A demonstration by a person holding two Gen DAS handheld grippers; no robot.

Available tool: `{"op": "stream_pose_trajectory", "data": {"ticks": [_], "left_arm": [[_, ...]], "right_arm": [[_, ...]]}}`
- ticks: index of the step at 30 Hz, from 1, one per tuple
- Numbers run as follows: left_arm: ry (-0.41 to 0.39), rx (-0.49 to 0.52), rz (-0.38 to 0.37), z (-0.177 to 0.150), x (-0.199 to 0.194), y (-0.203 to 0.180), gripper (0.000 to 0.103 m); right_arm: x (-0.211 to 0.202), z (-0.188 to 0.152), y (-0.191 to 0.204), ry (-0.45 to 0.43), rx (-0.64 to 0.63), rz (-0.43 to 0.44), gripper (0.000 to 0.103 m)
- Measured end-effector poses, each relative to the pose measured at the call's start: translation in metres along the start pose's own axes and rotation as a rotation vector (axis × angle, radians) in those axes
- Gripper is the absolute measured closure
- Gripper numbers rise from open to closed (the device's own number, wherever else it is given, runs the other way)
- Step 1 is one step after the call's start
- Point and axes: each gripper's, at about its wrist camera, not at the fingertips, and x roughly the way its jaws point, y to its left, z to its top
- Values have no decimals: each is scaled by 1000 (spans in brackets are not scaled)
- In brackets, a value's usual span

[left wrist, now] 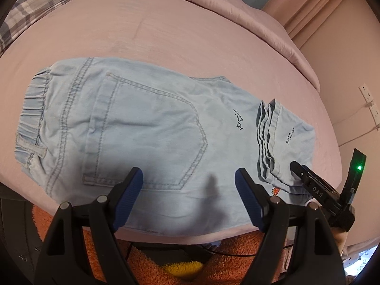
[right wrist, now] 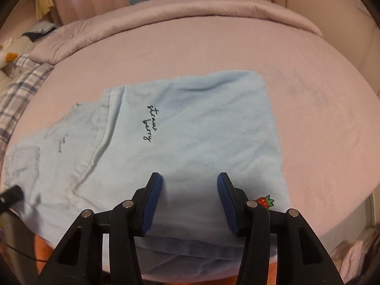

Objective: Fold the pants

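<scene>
1. The jaws of the left gripper [left wrist: 188, 186] stand wide apart with nothing between them, hanging over the near edge of the pants [left wrist: 142, 128], close to the back pocket [left wrist: 147, 128].
2. The jaws of the right gripper [right wrist: 189, 196] are likewise spread and empty, poised over the near edge of the folded-over leg part of the pants [right wrist: 190, 142].
3. The pants are light blue denim and lie flat on the bed [left wrist: 166, 30], which is covered with a pale pink sheet [right wrist: 320, 118].
4. In the left wrist view the elastic waistband [left wrist: 33, 109] lies at the left end, and the leg hems [left wrist: 268, 137] are folded back on top of the legs at the right, stacked in several layers.
5. Black script reading "strawberry" [right wrist: 150, 123] shows on the upper layer in the right wrist view; a second, smaller script mark sits on the layer below it.
6. A small strawberry patch [right wrist: 265, 201] lies at the near edge of the cloth, just beside the right finger of the right gripper.
7. The right gripper shows in the left wrist view as a black body with a green light [left wrist: 359, 167], its tip touching or just above the folded hems; I cannot tell which.
8. A plaid cloth [left wrist: 35, 9] lies at the far left of the bed, well apart from the pants.
9. Orange fuzzy fabric [left wrist: 147, 256] shows below the bed's near edge.
</scene>
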Motion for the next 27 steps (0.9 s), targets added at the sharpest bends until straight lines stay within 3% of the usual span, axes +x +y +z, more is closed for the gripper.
{"op": "stream_pose_trajectory", "data": {"ticks": [5, 9, 14, 20, 22, 24, 26, 27], "left_arm": [[7, 28, -1, 2, 6, -14, 22], [15, 65, -22, 8, 13, -31, 22], [41, 113, -134, 25, 32, -59, 22], [174, 109, -291, 50, 86, -90, 27], [208, 104, -260, 54, 102, -97, 44], [188, 110, -243, 55, 109, -101, 51], [198, 108, -251, 55, 112, -103, 71], [222, 101, -277, 53, 115, -103, 88]], "right_arm": [[1, -1, 2, -12, 0, 12, 52], [-12, -3, -23, -17, 75, 84, 52], [-34, -9, -53, -62, 167, 61, 52], [-42, -23, -78, -65, 241, 42, 52], [-41, -28, -83, -55, 261, 50, 52], [-38, -31, -85, -47, 282, 60, 52], [-36, -31, -82, -43, 296, 66, 52], [-35, -31, -82, -43, 302, 70, 52]]}}
